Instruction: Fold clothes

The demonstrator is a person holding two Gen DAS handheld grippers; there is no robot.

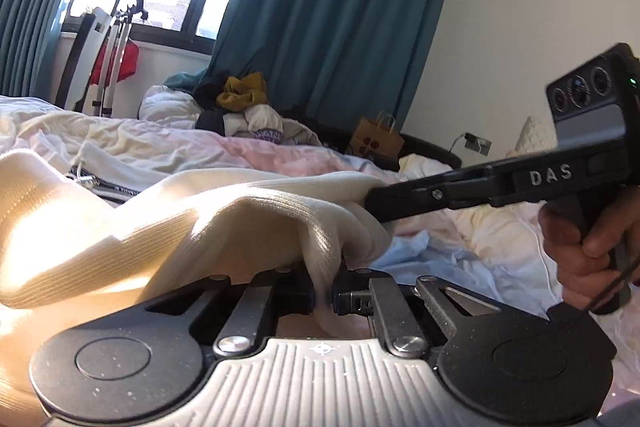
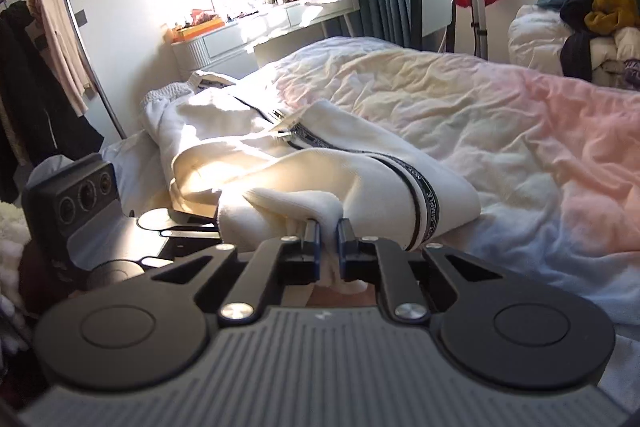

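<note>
A cream zip-up jacket (image 2: 248, 151) with black lettered tape along its zipper lies crumpled on the pastel duvet (image 2: 500, 115). My right gripper (image 2: 329, 229) is shut on a bunched fold of its ribbed edge. In the left wrist view my left gripper (image 1: 326, 291) is shut on another fold of the same cream jacket (image 1: 180, 227), which drapes over its left finger. My right gripper (image 1: 371, 203) reaches in from the right there, a hand (image 1: 580, 247) on its handle, and its tips bite the fabric just beyond. The left gripper's camera housing (image 2: 76, 203) shows left of the right gripper, its fingertips hidden under cloth.
A heap of mixed clothes (image 1: 244, 107) and a brown paper bag (image 1: 376, 139) sit beyond the bed by the teal curtain (image 1: 340, 27). A clothes rack (image 2: 44, 67) stands at the left, with a dressing table (image 2: 260, 27) behind the bed. The duvet stretches rumpled to the right.
</note>
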